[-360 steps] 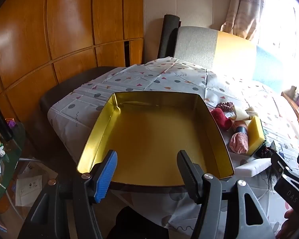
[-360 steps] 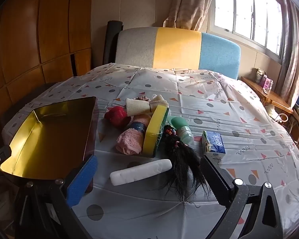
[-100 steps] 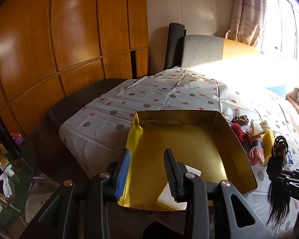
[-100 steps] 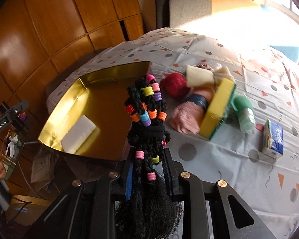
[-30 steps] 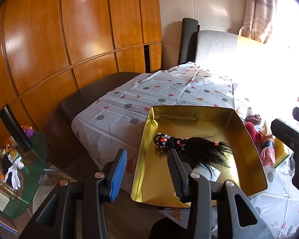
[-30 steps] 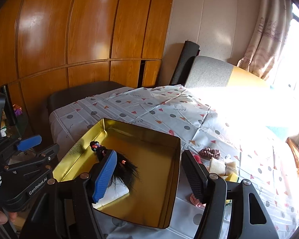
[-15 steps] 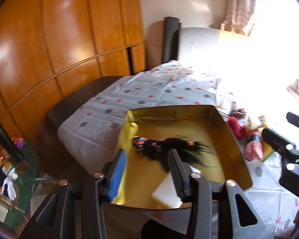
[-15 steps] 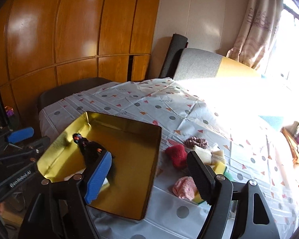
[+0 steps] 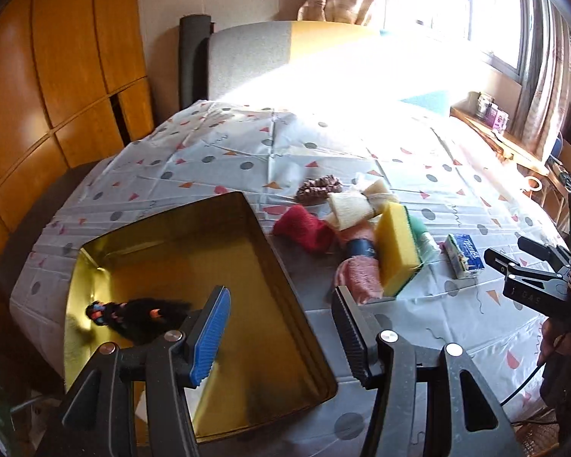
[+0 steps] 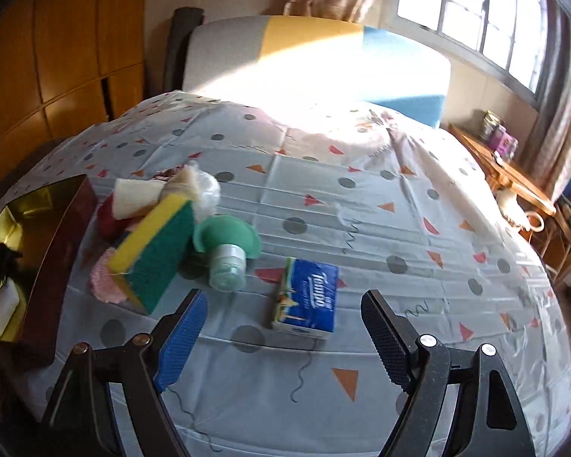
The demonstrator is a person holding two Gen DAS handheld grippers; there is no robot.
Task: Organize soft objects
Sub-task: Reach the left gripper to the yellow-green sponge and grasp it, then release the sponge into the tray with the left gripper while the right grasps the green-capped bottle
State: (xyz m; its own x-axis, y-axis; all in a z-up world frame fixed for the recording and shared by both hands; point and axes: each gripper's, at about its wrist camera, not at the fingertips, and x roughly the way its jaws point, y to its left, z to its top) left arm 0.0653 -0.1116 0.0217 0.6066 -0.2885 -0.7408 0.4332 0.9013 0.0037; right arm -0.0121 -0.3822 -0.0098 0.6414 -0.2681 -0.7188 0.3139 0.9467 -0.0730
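Observation:
The gold tin tray (image 9: 194,243) sits at the table's left end and holds a black beaded hair braid (image 9: 133,314) and a white block (image 10: 2,308). To its right lies a pile: red pouch (image 9: 304,228), pink towel (image 9: 359,278), yellow-green sponge (image 10: 156,243), cream bundle (image 9: 354,205), scrunchie (image 9: 319,186) and green bottle (image 10: 224,243). My left gripper (image 9: 281,323) hovers over the tray's right rim, its jaws opening and empty. My right gripper (image 10: 283,327) hangs just short of a blue tissue pack (image 10: 308,297), its jaws opening wide without touching it.
A grey, yellow and blue seat back (image 10: 316,57) stands behind the patterned tablecloth (image 10: 361,209). Wooden panels (image 9: 76,76) line the left wall. A low shelf (image 10: 514,175) with jars runs under the window on the right. The near table edge is below both grippers.
Both views have swung right, from the tray toward the pile and the tissue pack. Both pairs of jaws stand wider. The braid still lies in the tray.

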